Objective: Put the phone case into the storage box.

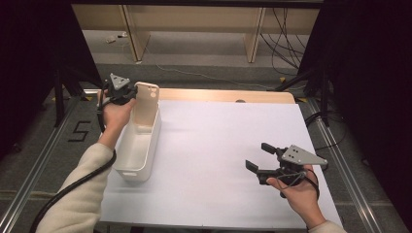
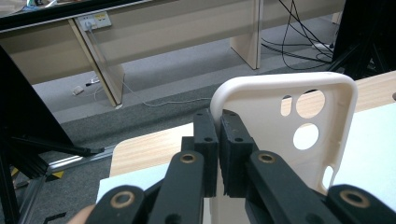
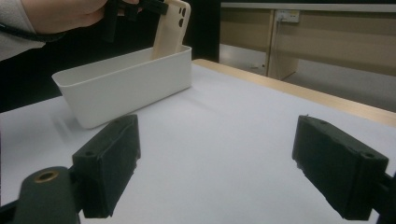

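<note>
Case (image 1: pixel 145 104) pinched by its edge in your left gripper (image 1: pixel 127 93), over the bin (image 1: pixel 138 145) — looks half done. Your right gripper (image 1: pixel 262 158) gapes wide — empty.

My right gripper (image 1: pixel 258 156) hangs with jaws spread over the broad white table sheet (image 1: pixel 218 145), bare all around it and across to the middle. At the left edge stands the long cream plastic bin (image 1: pixel 141 141), its walls blocking a low sweep there. The cream phone case (image 1: pixel 145 104) pinched in my left gripper (image 1: pixel 127 93) stands upright over the bin's far end, crowding that opening.
</note>
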The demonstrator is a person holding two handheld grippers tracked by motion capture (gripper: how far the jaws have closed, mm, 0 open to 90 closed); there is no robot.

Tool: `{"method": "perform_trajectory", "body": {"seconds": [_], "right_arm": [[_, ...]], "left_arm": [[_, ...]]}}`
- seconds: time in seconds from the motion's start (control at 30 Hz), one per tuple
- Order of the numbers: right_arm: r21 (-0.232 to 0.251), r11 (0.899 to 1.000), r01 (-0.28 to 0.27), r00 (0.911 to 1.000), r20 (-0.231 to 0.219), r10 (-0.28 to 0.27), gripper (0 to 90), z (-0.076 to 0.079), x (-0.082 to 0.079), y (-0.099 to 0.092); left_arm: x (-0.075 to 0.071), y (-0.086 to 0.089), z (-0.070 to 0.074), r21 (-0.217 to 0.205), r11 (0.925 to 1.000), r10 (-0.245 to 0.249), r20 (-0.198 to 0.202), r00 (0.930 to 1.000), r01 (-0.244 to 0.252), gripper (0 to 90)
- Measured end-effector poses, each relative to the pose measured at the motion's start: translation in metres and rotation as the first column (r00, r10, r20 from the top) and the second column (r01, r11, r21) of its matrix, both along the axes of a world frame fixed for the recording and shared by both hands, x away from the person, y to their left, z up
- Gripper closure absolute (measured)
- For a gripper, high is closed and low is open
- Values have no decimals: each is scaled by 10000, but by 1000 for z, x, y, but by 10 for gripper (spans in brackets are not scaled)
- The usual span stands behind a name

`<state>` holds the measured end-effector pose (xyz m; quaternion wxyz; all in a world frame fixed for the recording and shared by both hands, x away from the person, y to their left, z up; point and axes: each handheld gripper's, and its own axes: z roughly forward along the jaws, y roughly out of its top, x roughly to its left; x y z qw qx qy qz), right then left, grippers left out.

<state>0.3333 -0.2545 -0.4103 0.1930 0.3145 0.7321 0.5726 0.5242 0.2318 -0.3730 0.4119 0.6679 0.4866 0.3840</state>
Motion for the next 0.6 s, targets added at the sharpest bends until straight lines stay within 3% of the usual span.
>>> {"method": "perform_trajectory", "body": {"seconds": [0.6], "right_arm": [[9, 10000, -16, 10000, -49, 16, 163, 0, 0, 0]], "left_arm": [[3, 0, -1, 17, 10000, 21, -81, 10000, -20, 863]]}}
